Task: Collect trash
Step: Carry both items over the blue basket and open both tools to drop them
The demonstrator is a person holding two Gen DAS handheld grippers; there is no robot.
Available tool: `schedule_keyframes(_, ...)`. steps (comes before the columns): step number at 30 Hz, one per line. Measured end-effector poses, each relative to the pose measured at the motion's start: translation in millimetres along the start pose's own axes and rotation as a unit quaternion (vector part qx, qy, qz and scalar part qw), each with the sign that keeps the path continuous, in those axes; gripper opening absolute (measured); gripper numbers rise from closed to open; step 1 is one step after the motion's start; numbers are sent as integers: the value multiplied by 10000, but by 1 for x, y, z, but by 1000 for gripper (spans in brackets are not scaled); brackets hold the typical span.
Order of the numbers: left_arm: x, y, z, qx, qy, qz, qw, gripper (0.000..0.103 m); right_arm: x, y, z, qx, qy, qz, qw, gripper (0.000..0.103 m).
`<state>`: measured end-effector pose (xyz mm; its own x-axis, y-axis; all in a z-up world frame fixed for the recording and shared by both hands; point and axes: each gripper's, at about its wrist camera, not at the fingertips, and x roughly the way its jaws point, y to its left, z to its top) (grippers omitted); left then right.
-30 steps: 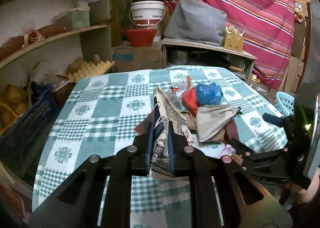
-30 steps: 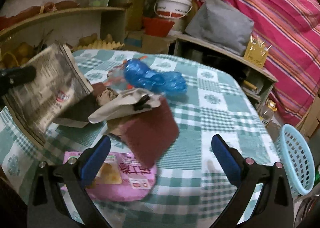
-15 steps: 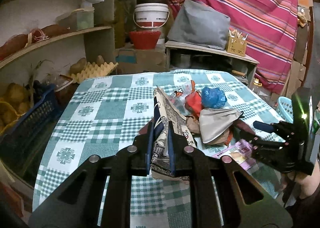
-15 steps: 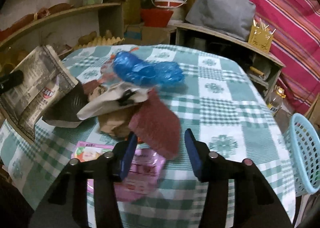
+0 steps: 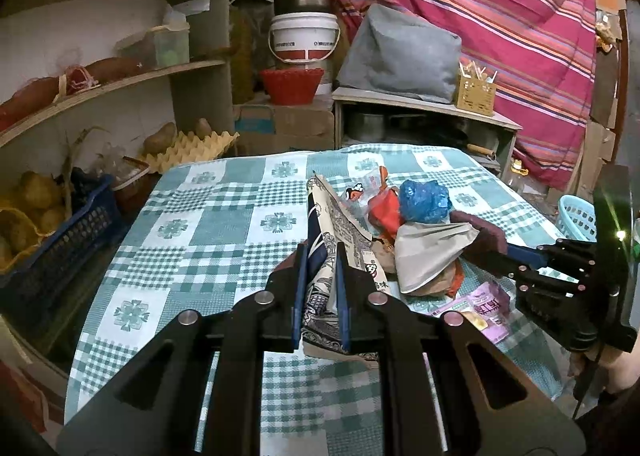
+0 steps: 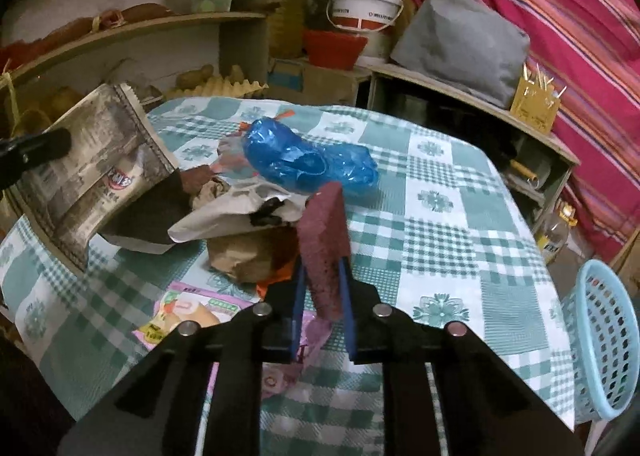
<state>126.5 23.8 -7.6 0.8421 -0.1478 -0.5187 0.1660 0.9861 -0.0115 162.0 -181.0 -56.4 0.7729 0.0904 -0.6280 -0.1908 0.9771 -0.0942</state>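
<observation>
A pile of trash lies on the green checked table [image 5: 224, 223]: a blue plastic bag [image 5: 424, 201] [image 6: 308, 161], a red wrapper [image 5: 384, 211], a grey-white paper [image 5: 428, 252] [image 6: 232, 211], a brown paper bag [image 6: 244, 252] and a pink snack packet [image 5: 480, 304] [image 6: 184, 316]. My left gripper [image 5: 320, 284] is shut on a printed paper bag [image 5: 344, 236] [image 6: 92, 171], held upright. My right gripper [image 6: 322, 296] is shut on a maroon sponge-like piece [image 6: 324, 240], raised off the pile; it also shows in the left wrist view [image 5: 516, 256].
A light blue plastic basket [image 6: 604, 340] [image 5: 576, 215] stands beside the table's right edge. Shelves with potatoes and egg trays [image 5: 188, 147] line the left. A dark blue crate [image 5: 60, 244] sits at the table's left. A low cabinet [image 5: 424, 123] stands behind.
My right gripper moved in on the maroon piece, shut on it and lifted its end off the pile. My left gripper kept hold of the printed paper bag.
</observation>
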Motion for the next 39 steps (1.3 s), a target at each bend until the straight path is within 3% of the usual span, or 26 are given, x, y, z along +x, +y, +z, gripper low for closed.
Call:
schedule_keyframes(6,-13,-7,3,86,-216,25,9997,12,-17,-21,-3,205,-116,-73,9997,14)
schedule_keyframes(14,-25,-34,15,245,-372,27,9990,11,-67,-68,-8,593,-585,-222,9963,14)
schedule_keyframes(18,-43,-56,28,308,-670,-107,9972,11,-99,-101,-10,871,-881,-279,9919,14)
schedule_keyframes(22,-56,-90,45,341,-907,-478,9941,11,-129,-134,-13,1063,-1158,-434,9866,14)
schedule_keyframes(27,-58,-163,60,625,-1088,-1097,9860,11,-166,-188,-24,1417,-1396,-741,9772,14)
schedule_keyframes(35,-25,-274,59,891,-926,-1962,9721,11,-202,-281,-38,2009,-1585,-1312,9578,14)
schedule_keyframes(39,0,-326,52,1064,-706,-2311,9645,11,-189,-319,-61,2332,-1425,-1410,9515,14)
